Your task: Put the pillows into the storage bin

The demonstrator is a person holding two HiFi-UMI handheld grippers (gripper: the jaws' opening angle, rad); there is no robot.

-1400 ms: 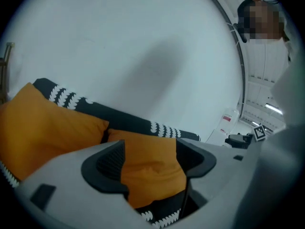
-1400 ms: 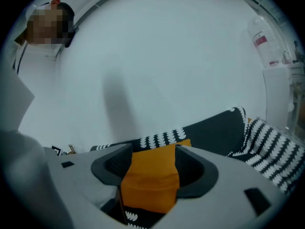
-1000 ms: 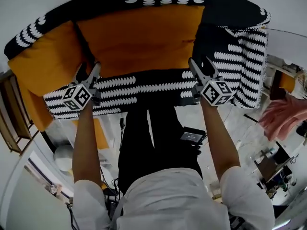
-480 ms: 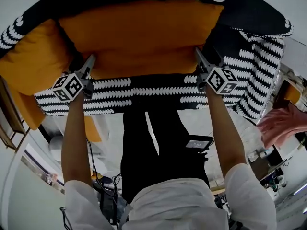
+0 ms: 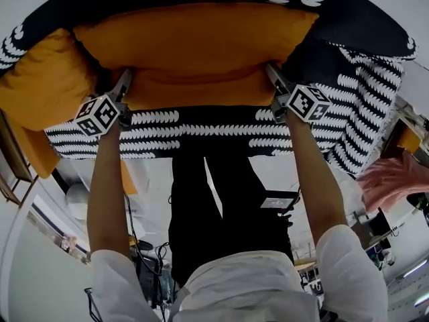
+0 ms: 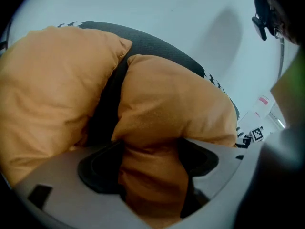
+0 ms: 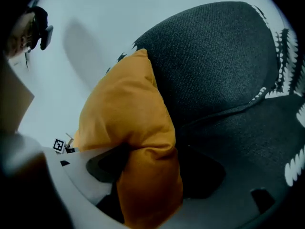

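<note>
A long orange pillow (image 5: 194,45) lies on the seat of a black sofa with white leaf print (image 5: 201,123), leaning on its backrest. My left gripper (image 5: 123,79) is pushed onto the pillow's left end, and orange fabric (image 6: 171,104) fills the gap between the wide jaws (image 6: 150,163). My right gripper (image 5: 270,69) is at the right end; its jaws are opening with the pillow's edge (image 7: 126,113) between them (image 7: 152,171). A second orange pillow (image 5: 37,79) (image 6: 52,89) lies against the left armrest. No storage bin is in view.
The dark backrest (image 7: 214,56) rises right behind the pillow, with a white wall (image 6: 167,13) above it. A wooden shelf (image 5: 13,173) stands at the left and a pink cloth (image 5: 395,180) lies at the right. The person's legs stand close to the sofa's front.
Both grippers have moved forward from the seat's front edge onto the two ends of the long pillow. Their jaws now straddle its edges. The pillow itself stays on the seat.
</note>
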